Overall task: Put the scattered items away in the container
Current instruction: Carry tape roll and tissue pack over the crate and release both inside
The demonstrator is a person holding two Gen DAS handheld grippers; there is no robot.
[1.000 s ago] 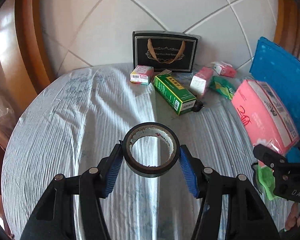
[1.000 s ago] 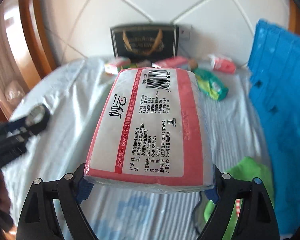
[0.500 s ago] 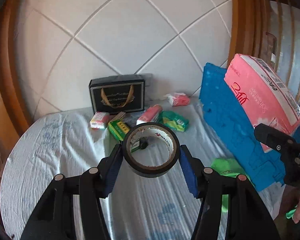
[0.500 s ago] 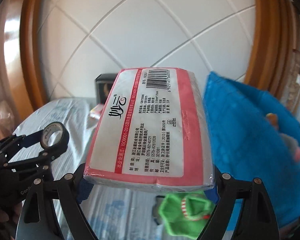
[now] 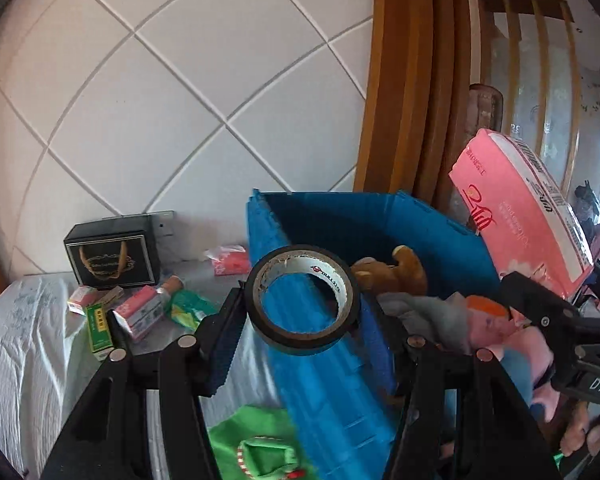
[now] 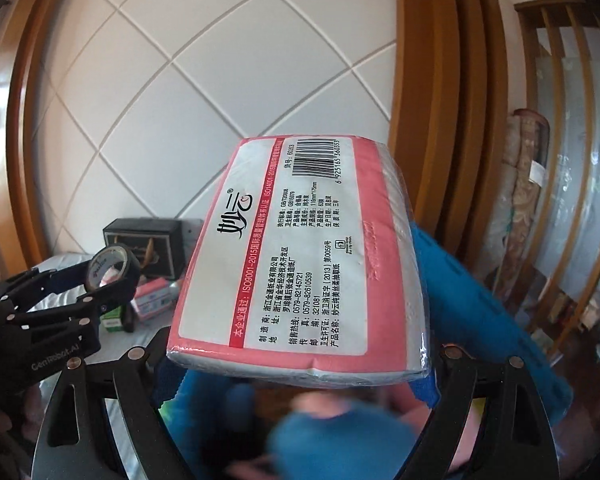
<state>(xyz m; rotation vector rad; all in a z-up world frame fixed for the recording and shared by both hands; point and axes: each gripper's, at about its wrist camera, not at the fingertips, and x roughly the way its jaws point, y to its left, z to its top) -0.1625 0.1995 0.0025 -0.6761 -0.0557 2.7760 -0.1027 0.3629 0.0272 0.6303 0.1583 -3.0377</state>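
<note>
My left gripper [image 5: 300, 312] is shut on a black tape roll [image 5: 302, 300], held above the near wall of the blue crate [image 5: 328, 392]. My right gripper [image 6: 296, 376] is shut on a pink tissue pack [image 6: 300, 260], which hangs over the crate's right side [image 6: 460, 292] and shows as the tissue pack [image 5: 520, 216] in the left wrist view. Inside the crate lie a brown plush toy [image 5: 400, 270] and other soft toys [image 5: 500, 328]. The left gripper with its tape roll [image 6: 108, 266] appears at the left of the right wrist view.
On the grey cloth [image 5: 32, 344] left of the crate lie a green box [image 5: 99, 330], pink packets [image 5: 140, 312], a green pouch [image 5: 186, 308] and a black gift box [image 5: 112, 254]. A green cloth item [image 5: 260, 444] lies by the crate's near corner. A tiled wall stands behind.
Both grippers have risen and swung right, from over the cloth to above the blue crate, each still holding its item. The crate's inside with its toys has come into view.
</note>
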